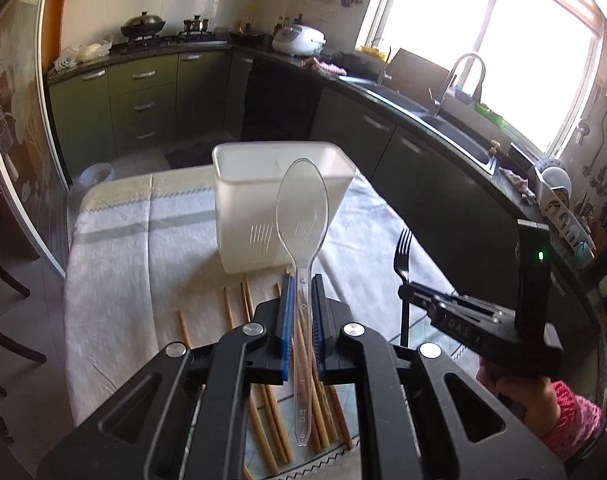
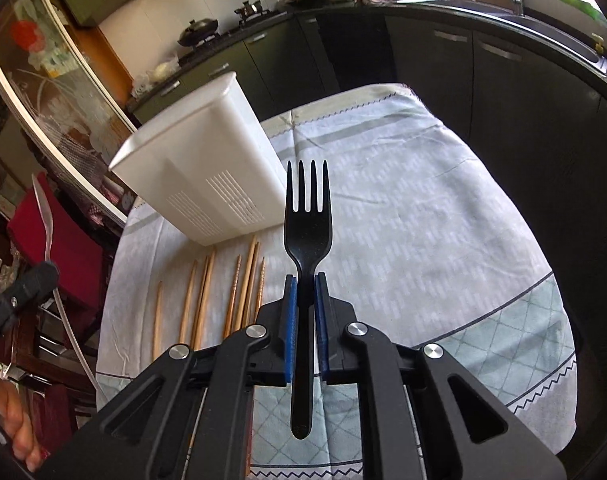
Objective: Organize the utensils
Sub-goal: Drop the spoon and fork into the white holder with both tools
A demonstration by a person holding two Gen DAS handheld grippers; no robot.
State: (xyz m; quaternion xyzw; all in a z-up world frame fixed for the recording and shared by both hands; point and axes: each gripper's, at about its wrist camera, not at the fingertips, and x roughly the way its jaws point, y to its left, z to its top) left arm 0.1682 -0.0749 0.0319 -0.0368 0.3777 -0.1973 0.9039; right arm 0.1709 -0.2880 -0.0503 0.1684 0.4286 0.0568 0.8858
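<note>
Spoon [image 1: 302, 216] clamped in left tool [image 1: 302, 280], fork [image 2: 307, 216] in right tool [image 2: 306, 280]; bin [image 1: 279, 184] rim clear ahead.

Your left tongs [image 1: 301, 280] are closed, both blue pads pressed on the handle of a clear spoon [image 1: 302, 216] whose bowl stands up beyond the tips. Your right tongs [image 2: 306, 280] are closed too, clamped on the neck of a black fork [image 2: 306, 232], prongs up. Both point downward at a slant. Your right hand [image 1: 519, 396], in a pink sleeve, grips its tool to the right of the left one.
</note>
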